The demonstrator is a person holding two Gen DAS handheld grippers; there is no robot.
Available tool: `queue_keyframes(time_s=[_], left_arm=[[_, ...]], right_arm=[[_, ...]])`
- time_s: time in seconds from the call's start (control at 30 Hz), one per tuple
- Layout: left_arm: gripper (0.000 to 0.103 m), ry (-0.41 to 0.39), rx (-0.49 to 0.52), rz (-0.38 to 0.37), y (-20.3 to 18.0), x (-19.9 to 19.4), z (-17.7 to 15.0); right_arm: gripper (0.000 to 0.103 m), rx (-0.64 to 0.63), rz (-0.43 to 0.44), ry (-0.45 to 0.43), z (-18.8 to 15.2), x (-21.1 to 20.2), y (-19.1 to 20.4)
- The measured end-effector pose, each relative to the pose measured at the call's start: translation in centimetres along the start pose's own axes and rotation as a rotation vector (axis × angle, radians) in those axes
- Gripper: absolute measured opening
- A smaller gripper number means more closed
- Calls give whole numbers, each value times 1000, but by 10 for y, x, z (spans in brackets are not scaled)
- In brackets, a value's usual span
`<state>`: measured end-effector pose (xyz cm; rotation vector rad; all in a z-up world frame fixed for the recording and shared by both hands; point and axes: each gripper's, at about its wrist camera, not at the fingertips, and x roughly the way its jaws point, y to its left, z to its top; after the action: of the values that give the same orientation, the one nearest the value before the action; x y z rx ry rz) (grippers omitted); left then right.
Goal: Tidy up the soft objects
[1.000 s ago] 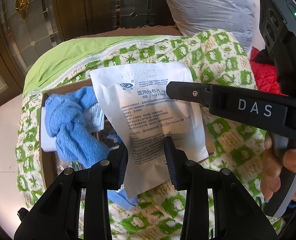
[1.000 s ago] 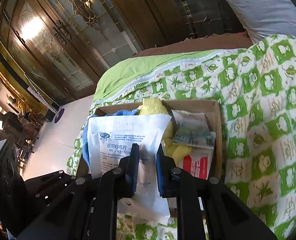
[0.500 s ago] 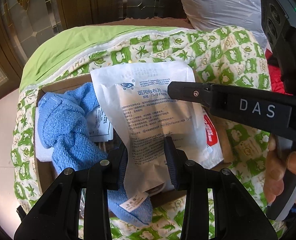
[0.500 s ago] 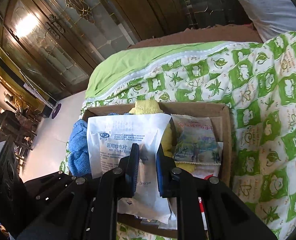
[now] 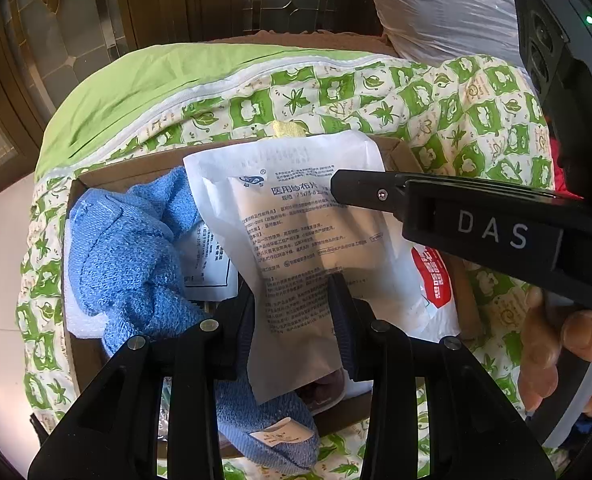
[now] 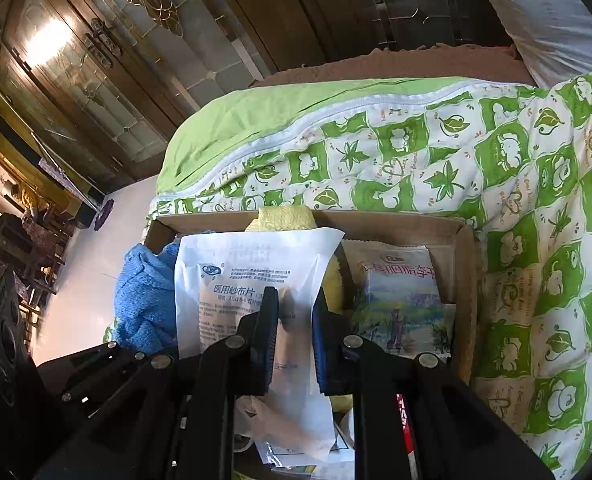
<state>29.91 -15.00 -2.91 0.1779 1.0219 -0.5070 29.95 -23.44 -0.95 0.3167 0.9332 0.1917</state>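
Observation:
A white gauze packet (image 5: 296,232) with printed text hangs over an open cardboard box (image 5: 135,168). My right gripper (image 6: 294,320) is shut on the packet (image 6: 251,280) and holds it above the box (image 6: 416,224). My left gripper (image 5: 296,308) is open; the packet's lower part hangs between its fingers without a visible pinch. The box holds a blue knitted cloth (image 5: 123,256), a yellow cloth (image 6: 283,218) and a printed snack pouch (image 6: 400,300).
The box sits on a green-and-white patterned quilt (image 6: 536,240) on a bed. A white bag with red print (image 5: 428,276) lies in the box at right. A grey plastic-wrapped bundle (image 5: 436,4) lies behind. Wooden glass-door cabinets (image 6: 75,60) stand beyond a pale floor.
Both grippers with the packet have moved forward over the box; the box and its contents now sit closer and lower in both views. Grip states are unchanged.

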Motion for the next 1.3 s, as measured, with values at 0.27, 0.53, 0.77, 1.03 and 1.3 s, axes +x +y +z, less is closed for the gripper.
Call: queue_keyframes(time_s=[0.27,0.53,0.77,1.03,1.3], left_arm=[[37,-4,-26,-7,2,0,-1],[59,-20,-30,23,-2,-8,-1],[73,-50,-7,48,-10,-21,-4],[73,-90,26,48,-31,-47,-29],[73,-103,41,48,-43,-71,-81]], right_arm=[[17,21,14,-4,-1,0,-4],[21,50,5,-40,-4,-7,-11],[40,64,0,-93,-7,-20,-16],[45,87,-13,-165,-37,-56,-24],[55,96,-29,-142,-87,-71,-23]])
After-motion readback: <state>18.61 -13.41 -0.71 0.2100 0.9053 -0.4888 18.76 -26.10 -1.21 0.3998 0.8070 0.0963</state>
